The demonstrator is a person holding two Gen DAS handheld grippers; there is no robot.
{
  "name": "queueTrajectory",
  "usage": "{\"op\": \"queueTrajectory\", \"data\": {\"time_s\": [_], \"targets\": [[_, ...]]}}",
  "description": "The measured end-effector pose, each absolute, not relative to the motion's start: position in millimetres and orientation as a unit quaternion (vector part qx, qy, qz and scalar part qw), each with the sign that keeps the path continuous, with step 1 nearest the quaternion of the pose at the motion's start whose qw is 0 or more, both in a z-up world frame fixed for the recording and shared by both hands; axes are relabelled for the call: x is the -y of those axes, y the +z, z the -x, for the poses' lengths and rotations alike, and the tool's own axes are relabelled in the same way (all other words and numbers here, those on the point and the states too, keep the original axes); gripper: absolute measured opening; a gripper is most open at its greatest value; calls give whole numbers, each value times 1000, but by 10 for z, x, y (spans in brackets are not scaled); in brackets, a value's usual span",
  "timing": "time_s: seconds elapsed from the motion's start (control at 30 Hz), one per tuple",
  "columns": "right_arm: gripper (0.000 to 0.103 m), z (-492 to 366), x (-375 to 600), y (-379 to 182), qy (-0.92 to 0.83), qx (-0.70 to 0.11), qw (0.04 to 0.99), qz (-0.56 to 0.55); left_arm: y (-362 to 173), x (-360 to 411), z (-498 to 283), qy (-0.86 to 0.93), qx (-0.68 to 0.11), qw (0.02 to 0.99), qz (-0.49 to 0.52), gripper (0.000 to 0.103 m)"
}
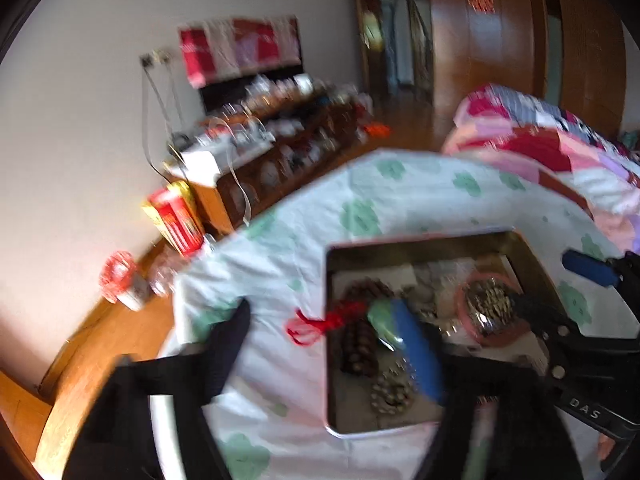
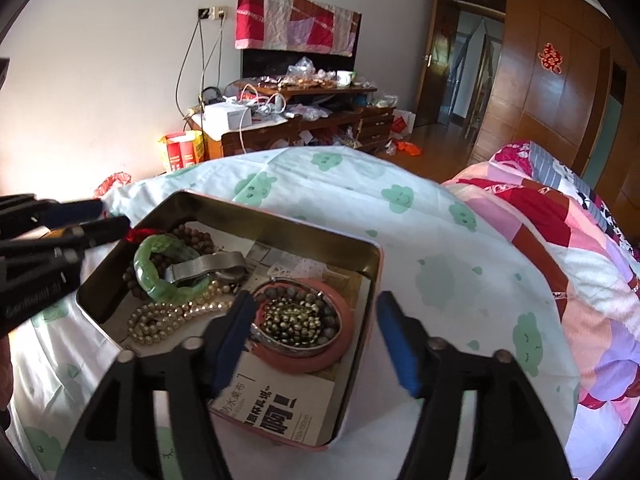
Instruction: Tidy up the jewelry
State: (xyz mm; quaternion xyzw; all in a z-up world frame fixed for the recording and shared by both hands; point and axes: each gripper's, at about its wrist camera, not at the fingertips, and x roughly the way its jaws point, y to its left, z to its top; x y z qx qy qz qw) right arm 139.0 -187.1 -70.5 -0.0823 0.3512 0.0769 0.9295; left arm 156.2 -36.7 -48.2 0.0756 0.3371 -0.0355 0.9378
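A metal tin [image 2: 364, 264] lies open on the bed, also in the left wrist view [image 1: 332, 408]. It holds a green jade bangle [image 2: 150, 276], a silver watch band [image 2: 208, 266], a pearl string [image 2: 172, 316], brown wooden beads [image 2: 196, 236] with a red tassel [image 1: 312, 326], and a pink ring dish [image 2: 340, 344] of dark beads [image 2: 296, 320]. My right gripper [image 2: 316, 320] is open over the dish, its left finger beside the dish rim. My left gripper [image 1: 328, 328] is open at the tin's left edge, its blue finger [image 1: 416, 352] over the bangle [image 1: 380, 316].
The tin rests on a white bedsheet with green clouds [image 2: 440, 248]. A pink patchwork quilt [image 2: 560, 240] is bunched at the right. A cluttered wooden cabinet [image 2: 300, 120] stands by the wall, and a printed card [image 2: 276, 408] lies in the tin's near end.
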Motion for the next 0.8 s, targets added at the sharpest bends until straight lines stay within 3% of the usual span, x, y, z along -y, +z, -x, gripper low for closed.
{"op": "queueTrajectory", "data": {"time_s": [0.8], "targets": [[79, -1209, 1963, -630, 59, -337, 937, 73, -424, 292, -1388, -47, -347, 935, -59, 83]]}}
